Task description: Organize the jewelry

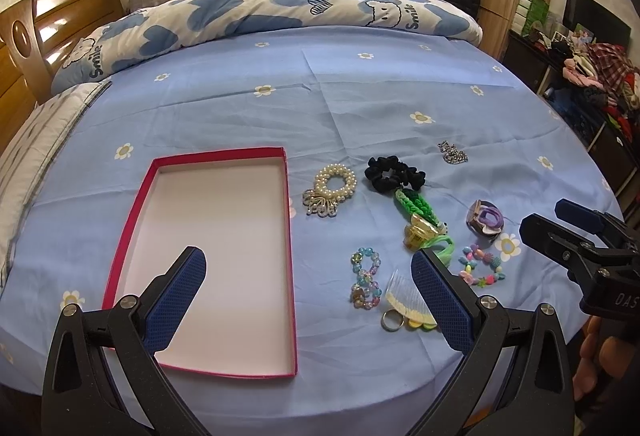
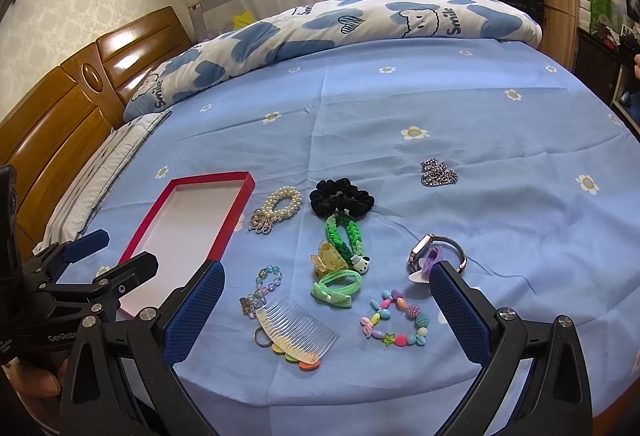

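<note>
Blue flowered bedsheet [image 1: 360, 95] filling both views, jewelry scattered across it. Lower left of the left wrist view: red-rimmed box [image 1: 289, 236], white inside, nothing in it. Left gripper [image 1: 308, 272] hovering low in frame, jaws spread wide, holding nothing, one finger over the box floor, the other just beside the comb [image 1: 404, 296]. Right gripper [image 2: 326, 286] low in the right wrist view, jaws likewise wide and gripping nothing.

Centre of the right wrist view, top to bottom: pearl bracelet [image 2: 280, 205] with a rhinestone charm just right of the box; black scrunchie [image 2: 340, 195] touching the green braided band [image 2: 342, 232]; yellow claw clip [image 2: 328, 260] against that band; light green hair tie [image 2: 336, 288] below. Clear bead bracelet [image 2: 260, 288] lower left of centre, touching the comb, which lies over a metal ring [image 2: 262, 338]. Colourful bead bracelet [image 2: 394, 320] lower right. Watch [image 2: 436, 252] right of centre, a purple hair tie [image 2: 432, 258] on it. Silver chain [image 2: 438, 171] well apart, upper right of the pile. Rolled blue-and-white quilt [image 2: 360, 19] across the upper frame.
</note>
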